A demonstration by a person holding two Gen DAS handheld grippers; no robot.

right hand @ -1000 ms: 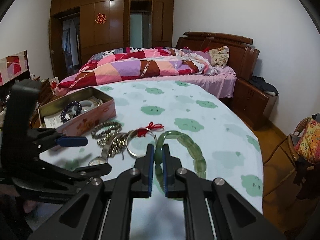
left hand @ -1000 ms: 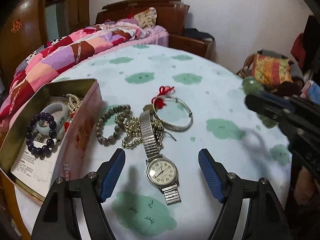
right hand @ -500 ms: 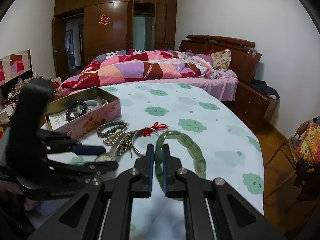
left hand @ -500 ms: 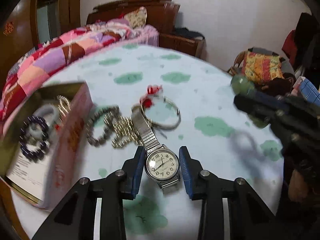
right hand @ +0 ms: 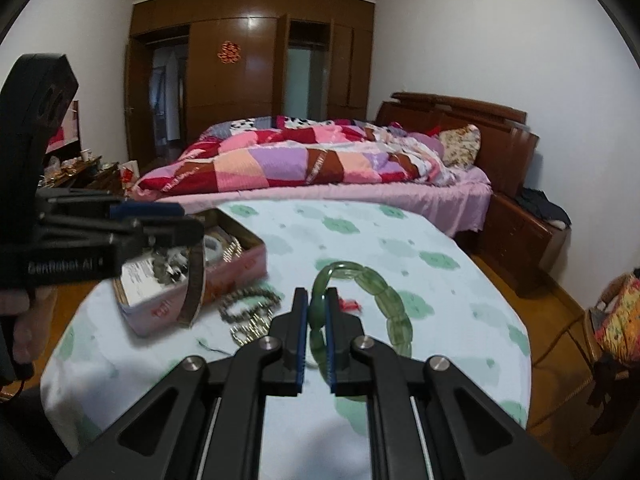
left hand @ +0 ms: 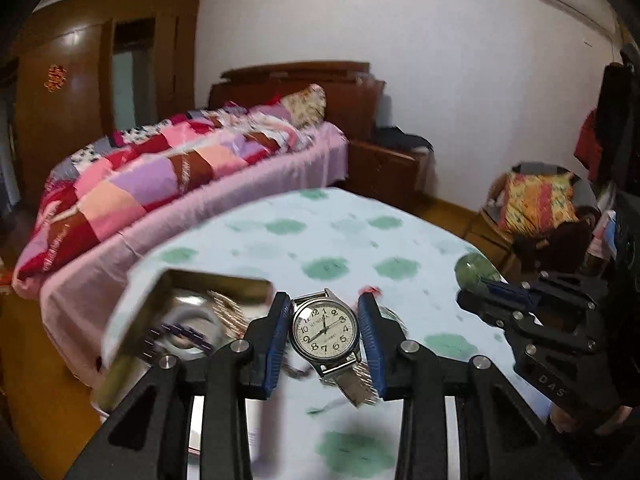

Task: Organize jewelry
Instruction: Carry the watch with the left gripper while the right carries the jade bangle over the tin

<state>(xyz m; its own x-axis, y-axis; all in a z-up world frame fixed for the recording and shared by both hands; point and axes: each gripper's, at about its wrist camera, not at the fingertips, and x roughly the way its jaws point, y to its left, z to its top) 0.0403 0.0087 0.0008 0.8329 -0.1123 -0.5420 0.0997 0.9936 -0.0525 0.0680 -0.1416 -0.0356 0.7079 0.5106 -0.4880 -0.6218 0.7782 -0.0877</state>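
Your left gripper (left hand: 324, 330) clamps the round silver wristwatch with the metal band (left hand: 325, 334) by its case, band hanging down. The open pink rectangular tin box (left hand: 132, 340), your landmark, lies just left of and below the watch, so you are the nearer hand to it. Your right gripper (right hand: 316, 320) pinches the green jade bead bracelet (right hand: 384, 304), well to the right of the box.
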